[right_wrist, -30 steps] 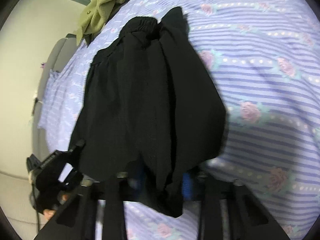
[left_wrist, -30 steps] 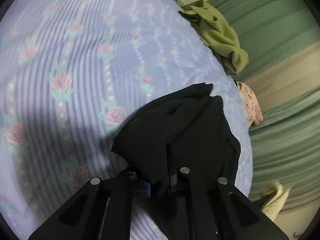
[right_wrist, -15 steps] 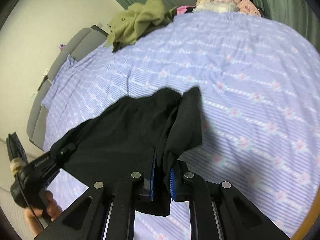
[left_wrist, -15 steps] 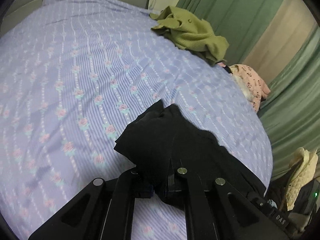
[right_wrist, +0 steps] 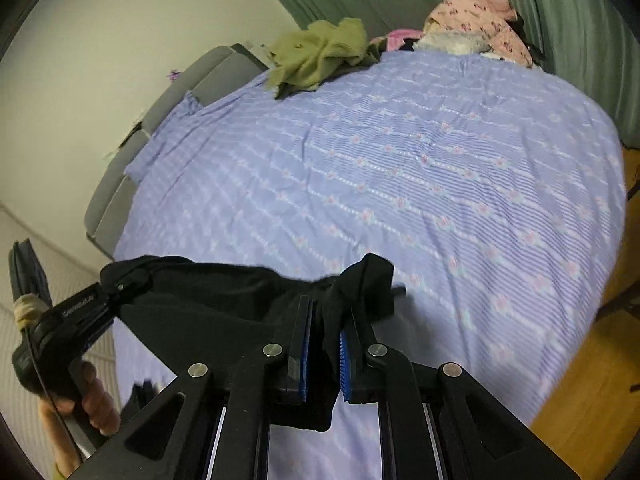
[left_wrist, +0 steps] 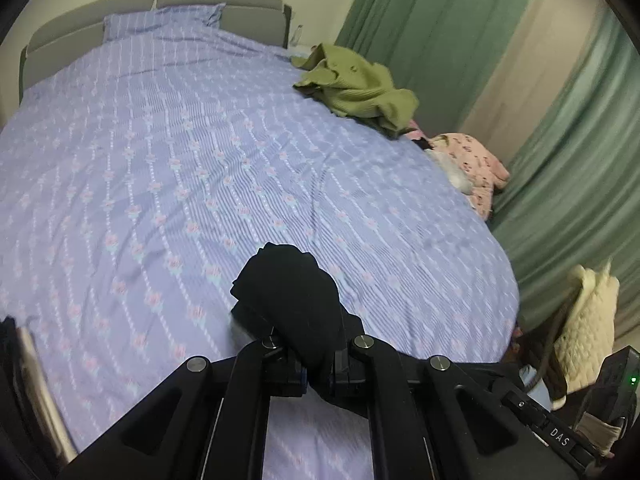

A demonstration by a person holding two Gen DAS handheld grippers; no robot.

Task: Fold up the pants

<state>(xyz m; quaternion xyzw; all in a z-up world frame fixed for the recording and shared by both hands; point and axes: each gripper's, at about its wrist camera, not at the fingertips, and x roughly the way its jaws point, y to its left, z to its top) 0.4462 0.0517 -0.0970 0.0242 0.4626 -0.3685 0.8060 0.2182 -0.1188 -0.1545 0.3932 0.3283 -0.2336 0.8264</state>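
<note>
**Operator:** Holding the black pants [right_wrist: 224, 300] up off the bed [left_wrist: 200, 168] right now, one edge in each gripper. My left gripper [left_wrist: 316, 372] is pinching a bunched wad of the black fabric, which balloons out over the fingertips. My right gripper [right_wrist: 323, 356] has its blue pads [right_wrist: 305, 356] pressed onto another gathered bit, and a tail of cloth hangs down between the jaws.

**Observer:** So where does that leave the fold?

**Operator:** Barely begun, I'd judge. In the right wrist view the garment is stretched like a band between the two grippers, above the near end of the striped floral bedspread. Nothing is laid flat, and I can see no crease or tidy doubled layer. Whether I have the waistband or a leg end, I cannot tell; the cloth is too dark and crumpled.

**Observer:** What is left, then?

**Operator:** Nearly everything: spreading the pants on the bed, smoothing them, bringing leg over leg, then folding lengthwise into a compact stack. There is plenty of open bedspread ahead of me for that.

**Observer:** Anything in the way?

**Operator:** An olive-green garment [left_wrist: 356, 84] lies crumpled near the headboard [left_wrist: 248, 0], and a pink printed garment [left_wrist: 476, 164] sits at the far edge by the green curtains [left_wrist: 424, 28]. Both are well apart from where I am holding the pants.
</note>
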